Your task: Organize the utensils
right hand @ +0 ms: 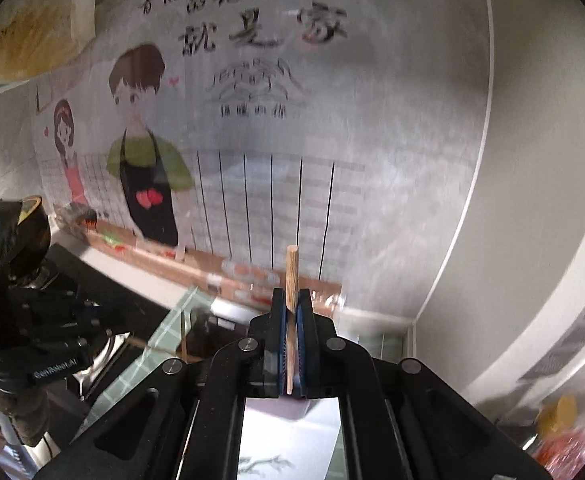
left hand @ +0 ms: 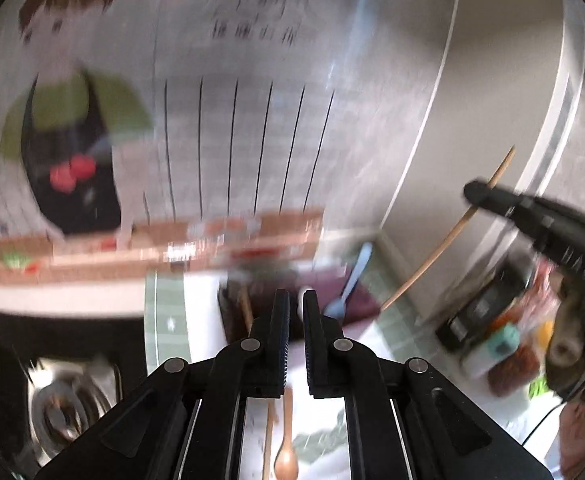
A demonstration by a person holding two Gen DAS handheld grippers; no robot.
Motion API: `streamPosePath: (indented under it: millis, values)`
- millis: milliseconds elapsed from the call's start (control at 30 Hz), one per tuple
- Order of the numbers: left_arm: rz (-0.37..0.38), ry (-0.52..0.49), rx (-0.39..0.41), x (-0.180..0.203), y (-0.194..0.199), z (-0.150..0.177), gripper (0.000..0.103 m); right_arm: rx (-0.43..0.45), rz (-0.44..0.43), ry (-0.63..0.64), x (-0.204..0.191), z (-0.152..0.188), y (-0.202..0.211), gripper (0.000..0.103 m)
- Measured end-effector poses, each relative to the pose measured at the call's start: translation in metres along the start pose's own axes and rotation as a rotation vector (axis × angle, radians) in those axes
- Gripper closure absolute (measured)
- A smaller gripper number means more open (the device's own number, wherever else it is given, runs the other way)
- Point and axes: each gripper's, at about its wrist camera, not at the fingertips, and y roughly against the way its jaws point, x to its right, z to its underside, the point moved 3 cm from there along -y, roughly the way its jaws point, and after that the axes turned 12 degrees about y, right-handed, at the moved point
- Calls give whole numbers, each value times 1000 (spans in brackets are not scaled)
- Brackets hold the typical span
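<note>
My left gripper (left hand: 296,296) hangs over the counter, its jaws drawn to a narrow slit with nothing between them. Just past its tips stands a dark utensil holder (left hand: 232,320) with a wooden handle in it. A pale blue spoon (left hand: 354,276) leans out of a purple compartment (left hand: 366,304) to the right. Under the gripper a wooden spoon (left hand: 286,456) and a wooden stick (left hand: 268,436) lie on the white cloth. My right gripper (right hand: 291,294) is shut on a wooden chopstick (right hand: 292,272), whose end pokes up above the pads. The left wrist view shows that chopstick (left hand: 444,240) slanting across the right gripper (left hand: 474,192).
A wall poster with cartoon figures (right hand: 148,160) backs the counter. A stove burner (left hand: 64,408) sits at the lower left. Food packets and bottles (left hand: 508,344) crowd the right, beside a gloved hand (left hand: 572,320). A grey panel (right hand: 532,200) closes the right side.
</note>
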Motion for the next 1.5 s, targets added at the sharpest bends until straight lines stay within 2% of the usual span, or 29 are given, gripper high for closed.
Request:
streamPosePath:
  millis: [33, 67, 100, 167, 267, 367, 467, 567, 667, 733, 800, 833, 867, 900, 967, 1033, 1200, 1300, 1400, 1500]
  values:
    - [4, 4, -24, -4, -4, 12, 91, -13, -6, -1, -2, 6, -1, 99]
    - [6, 5, -44, -8, -8, 23, 80, -28, -15, 0, -6, 14, -1, 99]
    - [4, 6, -50, -10, -10, 32, 66, -38, -23, 1, -9, 20, -1, 99]
    - [-10, 10, -49, -14, -15, 50, 51, -58, -33, 5, -16, 32, -3, 99]
    - [-41, 22, -64, -19, -30, 67, 51, -89, -52, 0, -25, 48, -8, 99]
    - [-75, 82, -82, -31, -53, 73, 51, -120, -75, -11, -33, 61, -16, 99]
    - [-56, 158, -73, -42, -68, 73, 51, -138, -96, -21, -38, 71, -22, 99]
    - [-82, 159, -94, -43, -86, 78, 51, -153, -110, -37, -40, 79, -27, 99]
    - [-130, 158, -137, -42, -102, 85, 52, -164, -116, -42, -40, 84, -31, 99]
    - [-153, 174, -146, -42, -109, 87, 57, -171, -119, -41, -41, 86, -34, 99]
    - [-184, 179, -144, -43, -113, 87, 78, -179, -125, -44, -43, 89, -37, 99]
    - [-192, 182, -148, -45, -115, 87, 83, -184, -129, -45, -44, 91, -39, 99]
    - [-193, 185, -154, -46, -117, 87, 93, -189, -132, -49, -44, 94, -40, 99]
    - [-191, 184, -154, -46, -118, 87, 97, -191, -137, -55, -44, 96, -41, 99]
    - [-181, 163, -142, -43, -112, 89, 97, -191, -153, -72, -43, 100, -41, 99]
    - [-141, 154, -125, -39, -98, 89, 97, -189, -161, -86, -43, 103, -38, 99]
    - [-37, 149, -47, -25, -46, 87, 97, -178, -155, -90, -44, 106, -28, 99]
    - [-16, 137, -2, -18, -22, 82, 97, -180, -148, -91, -45, 108, -24, 99]
    - [10, 112, 45, -6, 4, 70, 97, -174, -140, -93, -45, 105, -16, 99]
    - [23, 64, 113, 10, 31, 47, 97, -129, -119, -89, -37, 84, -1, 99]
